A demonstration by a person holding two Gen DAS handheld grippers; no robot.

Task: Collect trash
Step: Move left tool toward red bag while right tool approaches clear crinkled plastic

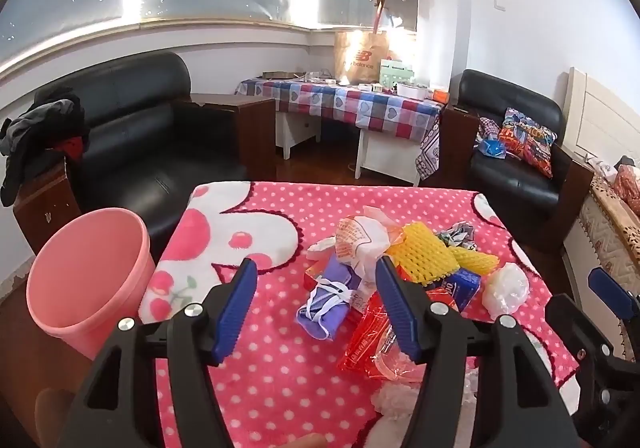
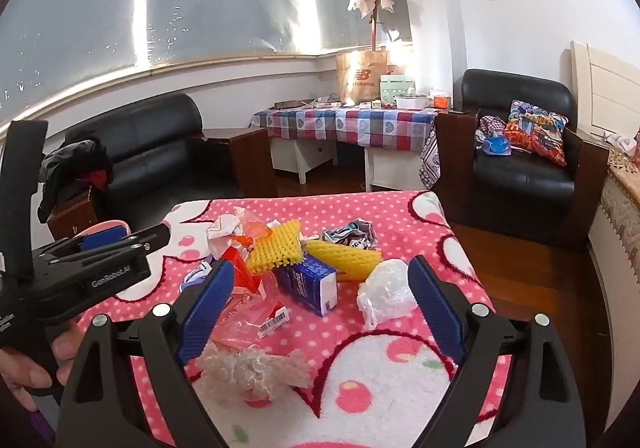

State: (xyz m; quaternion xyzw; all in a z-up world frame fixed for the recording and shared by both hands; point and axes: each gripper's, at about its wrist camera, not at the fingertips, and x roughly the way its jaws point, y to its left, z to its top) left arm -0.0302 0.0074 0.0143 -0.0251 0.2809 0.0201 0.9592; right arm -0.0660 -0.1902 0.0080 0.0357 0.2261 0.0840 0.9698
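A heap of trash lies on the pink dotted blanket: a purple face mask, a red plastic wrapper, yellow foam netting, a blue tissue pack, a crumpled white bag and a clear crumpled wrapper. My left gripper is open above the mask, its pads apart from it. My right gripper is open wide over the tissue pack and the white bag, touching neither. A pink bin stands left of the table.
Black armchairs stand left and right behind the table. A checked-cloth table with a paper bag sits at the back. A bed edge runs along the right. A hand holds the left gripper's handle.
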